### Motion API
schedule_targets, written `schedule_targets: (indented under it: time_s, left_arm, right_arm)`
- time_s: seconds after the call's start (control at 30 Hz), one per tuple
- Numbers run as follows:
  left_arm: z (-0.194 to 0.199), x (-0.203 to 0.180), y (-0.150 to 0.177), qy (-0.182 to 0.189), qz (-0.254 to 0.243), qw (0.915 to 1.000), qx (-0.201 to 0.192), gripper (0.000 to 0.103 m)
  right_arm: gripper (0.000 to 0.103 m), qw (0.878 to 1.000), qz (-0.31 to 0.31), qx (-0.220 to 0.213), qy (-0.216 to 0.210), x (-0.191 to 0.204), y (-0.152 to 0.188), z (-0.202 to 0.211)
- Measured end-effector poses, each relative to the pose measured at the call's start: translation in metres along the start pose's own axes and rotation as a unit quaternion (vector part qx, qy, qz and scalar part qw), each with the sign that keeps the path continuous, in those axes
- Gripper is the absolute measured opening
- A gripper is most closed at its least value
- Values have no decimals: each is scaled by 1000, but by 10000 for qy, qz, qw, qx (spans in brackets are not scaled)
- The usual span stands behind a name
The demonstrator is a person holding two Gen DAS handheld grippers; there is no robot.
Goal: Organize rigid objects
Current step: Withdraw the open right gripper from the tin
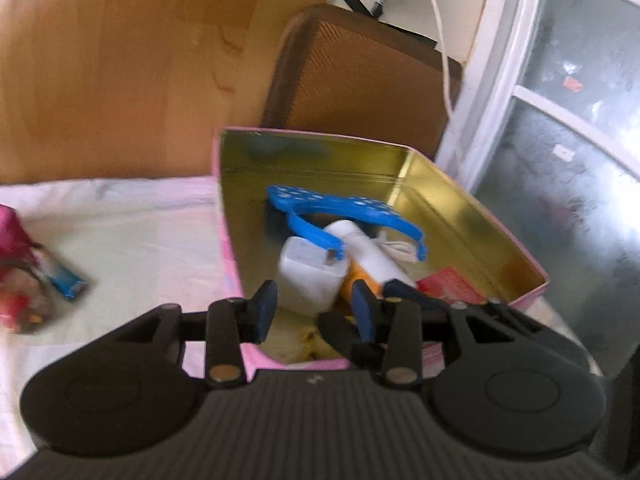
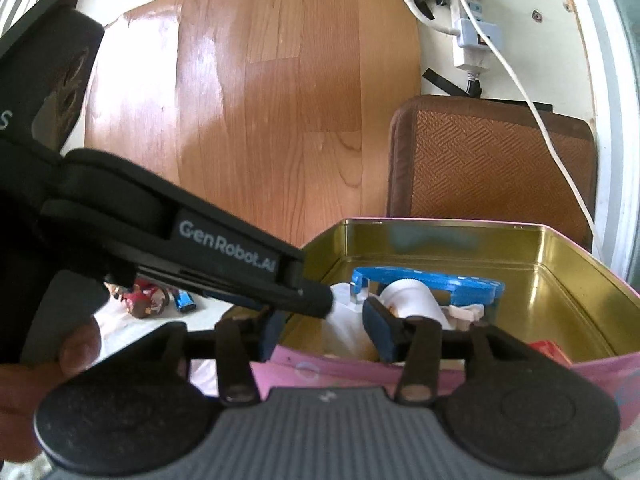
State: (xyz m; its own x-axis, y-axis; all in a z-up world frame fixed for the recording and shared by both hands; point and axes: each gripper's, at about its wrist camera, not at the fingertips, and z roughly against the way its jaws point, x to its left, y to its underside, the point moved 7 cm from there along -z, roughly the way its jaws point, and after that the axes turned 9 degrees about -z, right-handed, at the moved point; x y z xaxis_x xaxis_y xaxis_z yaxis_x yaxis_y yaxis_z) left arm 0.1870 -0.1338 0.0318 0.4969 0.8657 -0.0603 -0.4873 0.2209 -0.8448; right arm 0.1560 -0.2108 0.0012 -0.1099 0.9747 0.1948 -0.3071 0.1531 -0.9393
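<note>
An open pink tin (image 1: 472, 208) with a gold inside stands on a pale cloth. Inside lie a blue plastic piece (image 1: 320, 208), a white adapter (image 1: 308, 276), a white and orange bottle (image 1: 372, 260) and a red box (image 1: 452, 284). My left gripper (image 1: 314, 312) hangs open over the tin's near left corner, its pads touching nothing. In the right wrist view it (image 2: 316, 300) reaches in from the left, held by a hand (image 2: 60, 360). My right gripper (image 2: 326, 332) is open above the tin's near wall (image 2: 340, 372), with the bottle (image 2: 412, 300) beyond it.
A small toy figure (image 1: 20, 300) and a blue packet (image 1: 68, 280) lie on the cloth (image 1: 140, 240) left of the tin. A brown woven chair back (image 2: 492, 168) stands behind it, against a wooden board (image 2: 260, 100). A power strip with cables (image 2: 472, 40) hangs on the wall.
</note>
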Motion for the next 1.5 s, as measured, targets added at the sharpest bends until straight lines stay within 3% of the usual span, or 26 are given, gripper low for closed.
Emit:
schedule_targets:
  time_s: [0.27, 0.53, 0.63, 0.73, 0.87, 1.5]
  left_arm:
    - [42, 13, 13, -694, -90, 9975, -85, 44]
    - [69, 29, 39, -1148, -165, 9932, -77, 44]
    - [77, 36, 50, -1291, -192, 9914, -76, 44]
    - [85, 45, 59, -1424, -182, 9896, -74, 44]
    - [93, 61, 75, -1633, -141, 9865, -29, 44]
    - [109, 127, 125, -2220, 69, 9749, 153, 44]
  right_arm:
    - [48, 9995, -217, -220, 102, 6, 5, 33]
    - [48, 9944, -927, -343, 384, -1, 6, 62]
    - [48, 9934, -1074, -275, 311, 7, 8, 66]
    - [48, 9926, -1216, -54, -23, 21, 11, 67]
    - [48, 9940, -1057, 157, -221, 46, 17, 67]
    - [48, 9945, -672, 779, -182, 101, 61, 44]
